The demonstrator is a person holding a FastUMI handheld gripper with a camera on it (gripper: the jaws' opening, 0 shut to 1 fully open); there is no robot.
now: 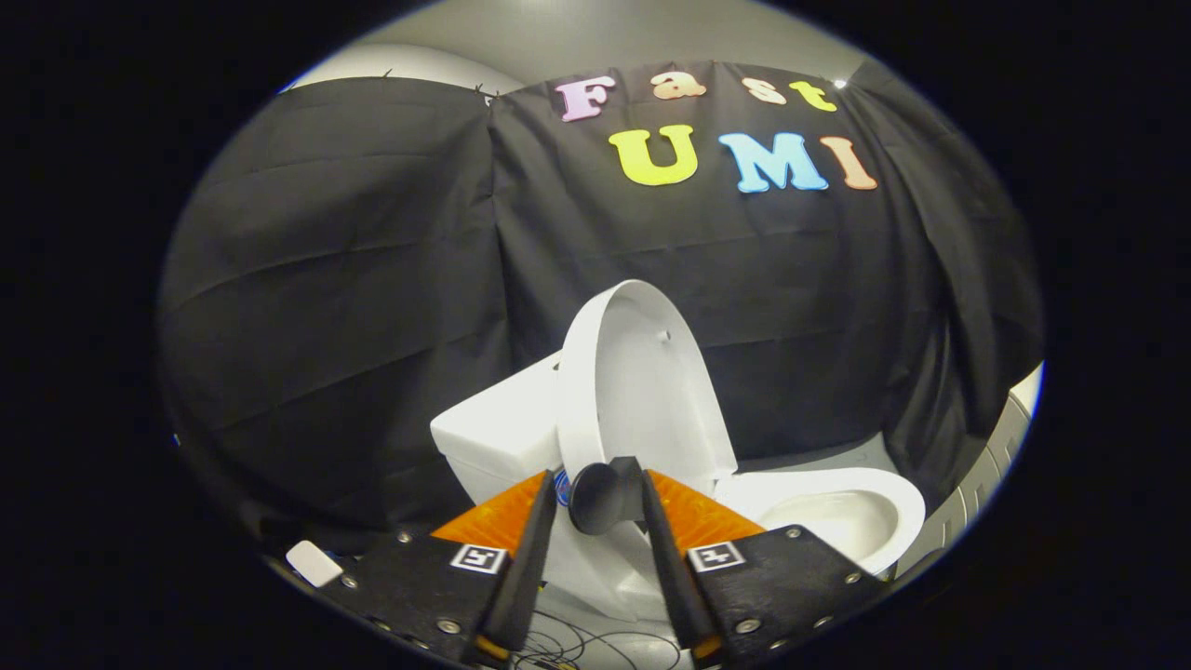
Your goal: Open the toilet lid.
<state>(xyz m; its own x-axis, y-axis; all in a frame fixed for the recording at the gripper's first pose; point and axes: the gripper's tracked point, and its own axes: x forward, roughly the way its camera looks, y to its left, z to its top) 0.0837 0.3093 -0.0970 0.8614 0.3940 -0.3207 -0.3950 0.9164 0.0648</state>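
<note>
The lid point(642, 381) stands raised, nearly upright, leaning back toward the tank point(498, 428), its inner face toward the bowl point(837, 512). The gripper point(600, 493) has its fingers closed on a dark knob point(600, 498) at the lid's lower edge. Black cloth point(372, 279) hangs close behind the tank; bare floor point(828, 456) lies beyond the bowl.

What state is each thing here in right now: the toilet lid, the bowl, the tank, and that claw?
toilet lid: raised, standing nearly upright against the tank.
bowl: uncovered, inside visible.
tank: top cover on.
claw: fingers apart, a dark round knob between them; whether they press on it is unclear.
</note>
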